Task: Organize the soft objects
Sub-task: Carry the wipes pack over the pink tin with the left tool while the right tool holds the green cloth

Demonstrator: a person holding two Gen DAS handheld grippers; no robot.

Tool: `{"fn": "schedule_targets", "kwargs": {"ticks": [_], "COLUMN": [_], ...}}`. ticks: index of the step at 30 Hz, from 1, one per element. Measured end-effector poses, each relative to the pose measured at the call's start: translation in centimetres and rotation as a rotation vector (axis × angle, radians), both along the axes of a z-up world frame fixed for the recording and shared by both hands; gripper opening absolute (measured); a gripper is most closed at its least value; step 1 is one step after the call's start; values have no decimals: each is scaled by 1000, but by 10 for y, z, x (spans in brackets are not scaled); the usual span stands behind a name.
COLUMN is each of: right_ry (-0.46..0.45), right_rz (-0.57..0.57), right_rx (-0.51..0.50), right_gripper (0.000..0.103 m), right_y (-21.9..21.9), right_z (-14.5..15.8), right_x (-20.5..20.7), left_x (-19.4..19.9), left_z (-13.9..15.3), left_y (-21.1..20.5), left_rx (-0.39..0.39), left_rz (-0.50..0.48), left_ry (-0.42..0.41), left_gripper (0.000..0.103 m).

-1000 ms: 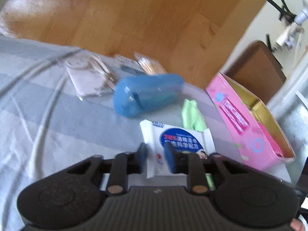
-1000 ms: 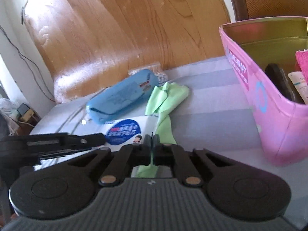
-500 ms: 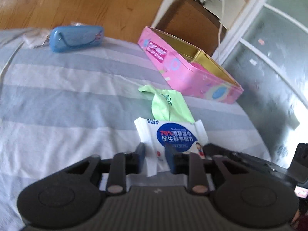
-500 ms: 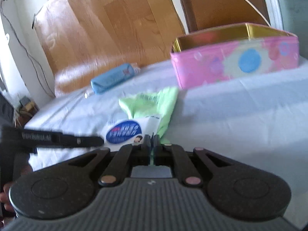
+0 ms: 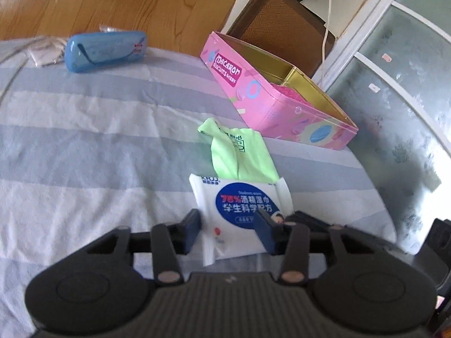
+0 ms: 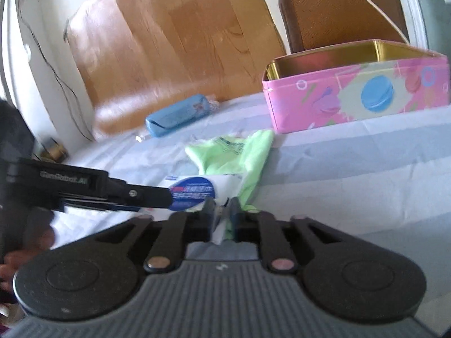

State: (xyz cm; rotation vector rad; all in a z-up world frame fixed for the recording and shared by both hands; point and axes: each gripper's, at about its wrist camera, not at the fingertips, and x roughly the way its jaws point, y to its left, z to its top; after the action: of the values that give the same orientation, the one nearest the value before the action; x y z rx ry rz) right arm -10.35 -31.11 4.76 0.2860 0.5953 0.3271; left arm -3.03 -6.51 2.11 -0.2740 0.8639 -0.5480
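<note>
While pink tin (image 5: 282,104) already holds something pink, wipes pack (image 5: 242,205) and green cloth (image 5: 239,152) lie on bed just before tin; left claw (image 5: 228,229) part-open around pack, right claw (image 6: 221,211) nipping cloth edge.

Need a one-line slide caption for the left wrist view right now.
Left gripper straddles the white wet-wipes packet with blue round label, crumpled lime-green cloth behind it, open pink macaron tin beyond.

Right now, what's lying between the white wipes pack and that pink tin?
A crumpled light green cloth lies between the wipes pack and the pink macaron tin, one end tucked under the pack. The left wrist view shows it best.
</note>
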Motion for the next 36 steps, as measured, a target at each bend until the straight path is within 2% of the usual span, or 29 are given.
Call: {"fn": "schedule_targets", "kwargs": {"ticks": [1,3,4,6,8,10,15,17,19,21,22,23,24,26,27,30,33,36], "right_ry": [9,-39,-88,-205,-262,-233,-38,-19,2,30,43,49,56,86,89,-5,-85,-172], "right_rz": [6,-6,-11,-7,18,59,118,113,128,132,134,136,141,157,159,150,104,34], "right_rx": [-27,-108,-163,-268,-284,-227,-89,-71,-48,-16,-7,-6,0,55,63,-33,6,-11], "right_gripper": [8,7,7,7,7,6,7,10,13,13,13,13,6,5,5,5,4,4], "right_y": [6,19,29,48,59,64,67,68,66,62,60,60,61,59,59,68,55,35], "right_z": [-1,3,7,17,22,19,-11,-15,-12,-12,-12,-13,-13,-15,-13,0,19,40], "right_x": [3,1,-3,-12,-13,-5,23,26,28,28,30,29,29,32,31,23,26,36], "left_x": [-1,-4,-8,-20,-28,-30,-22,-22,-19,-19,-20,-24,-25,-27,-25,-20,-4,25], "left_z": [1,7,13,27,33,30,2,2,5,4,3,3,3,6,9,28,56,81], "left_y": [3,15,22,34,46,58,71,75,74,73,69,64,58,53,55,58,42,10], "left_rx": [-3,-54,-71,-50,-24,-22,19,-11,-12,-12,-1,17,40,73,52,-13,-49,-73], "left_rz": [6,18,25,56,96,122,180,178,175,147,139,135,124,136,134,125,72,0], "left_ry": [4,20,1,-78,-119,-113,-7,-5,-7,-21,-40,-57,-66,-64,-50,-70,-139,-209], "left_gripper": [29,28,28,28,28,28,30,39,64,73,71,64,52,49,45,40,39,39]}}
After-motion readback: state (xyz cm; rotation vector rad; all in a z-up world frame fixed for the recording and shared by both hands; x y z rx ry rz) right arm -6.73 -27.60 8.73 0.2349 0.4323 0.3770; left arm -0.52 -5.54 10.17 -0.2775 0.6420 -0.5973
